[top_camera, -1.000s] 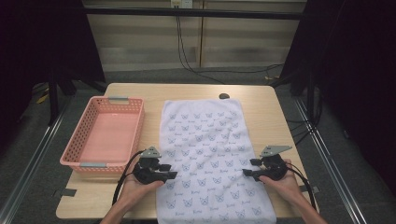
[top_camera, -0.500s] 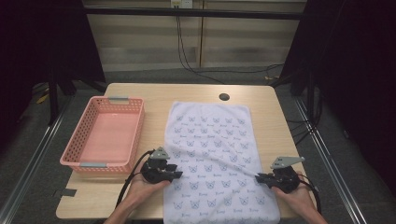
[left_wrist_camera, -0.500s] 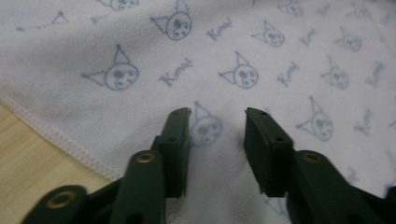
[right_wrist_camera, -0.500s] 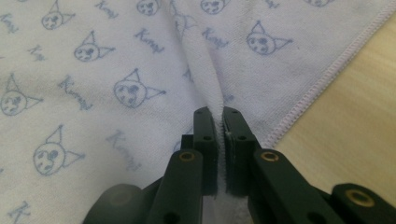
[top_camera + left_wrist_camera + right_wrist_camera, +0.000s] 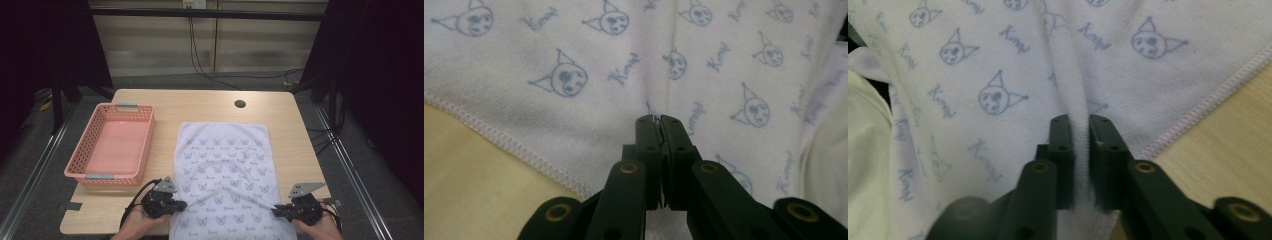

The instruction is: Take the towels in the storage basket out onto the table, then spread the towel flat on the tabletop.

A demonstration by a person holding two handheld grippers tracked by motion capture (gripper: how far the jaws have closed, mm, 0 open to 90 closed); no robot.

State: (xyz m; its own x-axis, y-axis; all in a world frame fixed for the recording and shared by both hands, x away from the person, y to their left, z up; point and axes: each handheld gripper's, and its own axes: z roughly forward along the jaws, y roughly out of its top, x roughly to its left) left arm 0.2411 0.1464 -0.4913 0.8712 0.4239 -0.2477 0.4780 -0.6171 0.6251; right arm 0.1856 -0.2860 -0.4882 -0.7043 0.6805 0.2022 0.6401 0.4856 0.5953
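Change: white towel with blue cat-face print (image 5: 225, 180) now lies nearer the tabletop's (image 5: 200, 107) 6 o'clock edge, pulled from 12 | Left gripper (image 5: 176, 205): fingers have closed, clamped on its 9 o'clock hem | Right gripper (image 5: 278, 211): fingers pinch a ridge of the 3 o'clock hem | Meaning: both hems gripped, fold or lift seems next | Pink plastic basket (image 5: 80, 172): at 9 o'clock, apart.

White, blue-cat-printed towel (image 5: 225, 170); pink basket (image 5: 85, 172)

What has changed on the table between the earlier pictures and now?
Both tools moved toward the person. The left tool and right tool have just been closing their jaws; each now pinches a fold of the towel near its side edges. The towel was dragged nearer the person, uncovering the table's dark hole. The pink basket stayed put.
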